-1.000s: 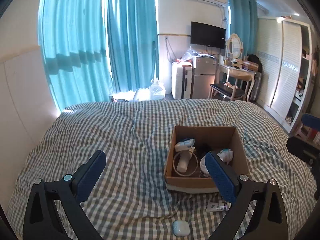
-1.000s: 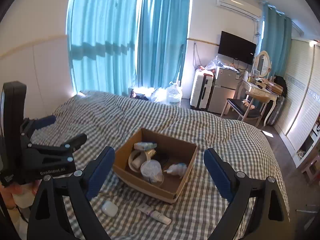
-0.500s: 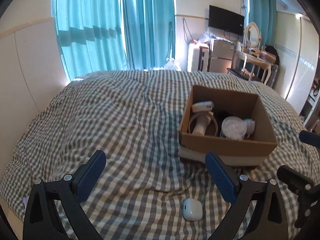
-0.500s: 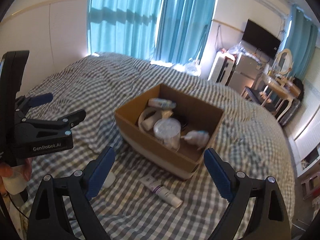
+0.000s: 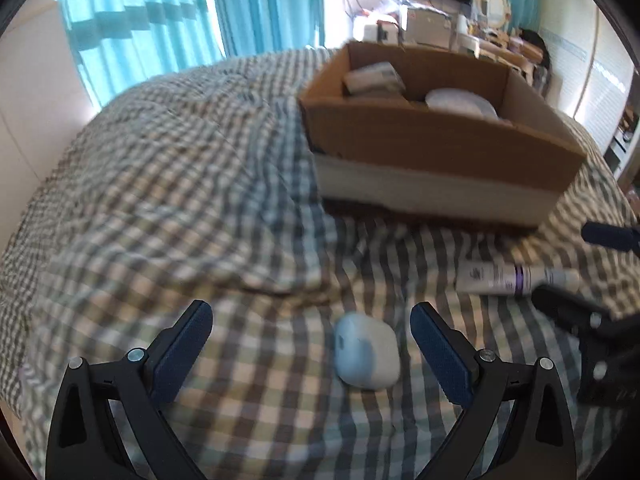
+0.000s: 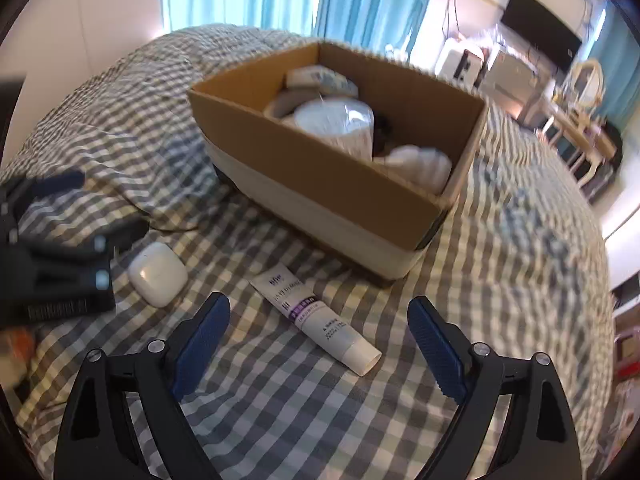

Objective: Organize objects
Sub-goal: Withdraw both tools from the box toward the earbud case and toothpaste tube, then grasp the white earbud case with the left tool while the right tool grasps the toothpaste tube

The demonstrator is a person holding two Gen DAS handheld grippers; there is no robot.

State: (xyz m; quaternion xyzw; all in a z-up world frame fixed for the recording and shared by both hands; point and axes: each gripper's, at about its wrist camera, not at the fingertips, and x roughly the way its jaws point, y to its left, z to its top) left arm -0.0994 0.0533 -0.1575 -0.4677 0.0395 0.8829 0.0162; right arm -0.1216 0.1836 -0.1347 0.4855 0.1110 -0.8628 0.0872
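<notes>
A brown cardboard box [image 5: 436, 136] [image 6: 320, 160] with several white items inside sits on the checked bed. A small white earbud case [image 5: 366, 354] [image 6: 158, 274] lies on the bedcover in front of it. A white tube with a purple band [image 5: 516, 276] [image 6: 316, 318] lies beside the case. My left gripper [image 5: 312, 336] is open and low over the bed, with the case between its fingers. My right gripper [image 6: 320, 332] is open, with the tube between its fingers. Neither holds anything.
The checked bedcover [image 5: 160, 184] spreads wide to the left. Teal curtains [image 5: 144, 24] hang behind the bed. A TV [image 6: 540, 28], a fridge and a dressing table stand far back at the right.
Both grippers have dropped and moved forward toward the bed. The case and the tube now lie between their open fingers, and the box looks much closer.
</notes>
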